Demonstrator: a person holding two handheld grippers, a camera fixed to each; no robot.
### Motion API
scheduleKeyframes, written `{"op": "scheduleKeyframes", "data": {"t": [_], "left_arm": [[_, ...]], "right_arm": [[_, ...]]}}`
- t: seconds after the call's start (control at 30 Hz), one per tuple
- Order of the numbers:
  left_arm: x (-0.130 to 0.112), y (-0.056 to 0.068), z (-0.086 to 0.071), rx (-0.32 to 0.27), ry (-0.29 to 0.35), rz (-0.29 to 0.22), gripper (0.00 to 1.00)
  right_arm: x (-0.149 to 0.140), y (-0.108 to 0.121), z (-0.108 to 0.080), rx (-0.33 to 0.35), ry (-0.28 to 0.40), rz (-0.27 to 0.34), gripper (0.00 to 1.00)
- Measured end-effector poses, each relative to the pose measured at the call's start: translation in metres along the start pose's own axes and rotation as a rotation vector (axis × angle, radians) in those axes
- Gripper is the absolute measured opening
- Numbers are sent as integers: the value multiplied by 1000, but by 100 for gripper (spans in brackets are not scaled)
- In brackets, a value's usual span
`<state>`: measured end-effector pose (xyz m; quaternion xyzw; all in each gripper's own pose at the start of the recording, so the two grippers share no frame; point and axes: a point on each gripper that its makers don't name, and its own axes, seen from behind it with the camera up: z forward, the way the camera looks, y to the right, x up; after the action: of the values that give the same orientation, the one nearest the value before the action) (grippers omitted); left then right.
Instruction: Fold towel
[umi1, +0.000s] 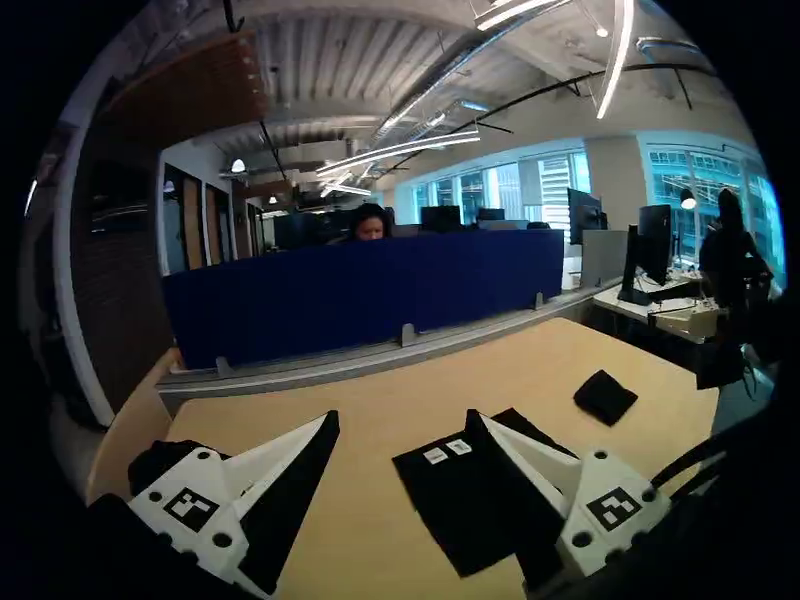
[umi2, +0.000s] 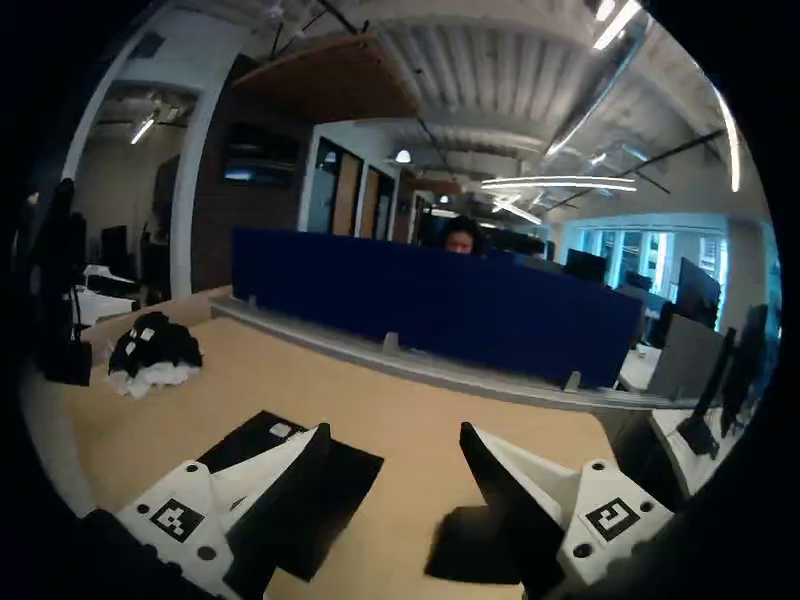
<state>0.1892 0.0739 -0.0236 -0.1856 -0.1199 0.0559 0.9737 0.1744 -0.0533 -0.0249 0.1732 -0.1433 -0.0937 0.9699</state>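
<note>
A black towel (umi1: 450, 500) lies flat on the wooden table (umi1: 400, 370), with two small white labels near its far edge. My left gripper (umi1: 400, 425) hovers open above the table, its right finger over the towel's right part. In the right gripper view the same flat towel (umi2: 342, 488) lies under the left finger of my right gripper (umi2: 392, 435), which is open and holds nothing. A small folded black towel (umi1: 605, 397) rests farther right on the table; it appears as a dark folded towel (umi2: 460, 545) beside the right gripper's right finger.
A heap of black and white cloths (umi2: 155, 352) sits at the table's left end, seen as a dark heap (umi1: 160, 458) behind my left finger. A blue divider (umi1: 360, 290) runs along the far edge, with a person behind it. Monitors (umi1: 650, 245) stand on desks to the right.
</note>
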Motion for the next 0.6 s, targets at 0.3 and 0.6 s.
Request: {"op": "scheduleKeyframes", "data": {"t": [0.3,0.6], "left_arm": [[-29,27,2,-121,-122,30,94],[-50,36,3,-178,-183,54,94]], "right_arm": [[-20,-29,-2,144,-142,-32,100],[-38,-47,2,211,-204,-40,100]]}}
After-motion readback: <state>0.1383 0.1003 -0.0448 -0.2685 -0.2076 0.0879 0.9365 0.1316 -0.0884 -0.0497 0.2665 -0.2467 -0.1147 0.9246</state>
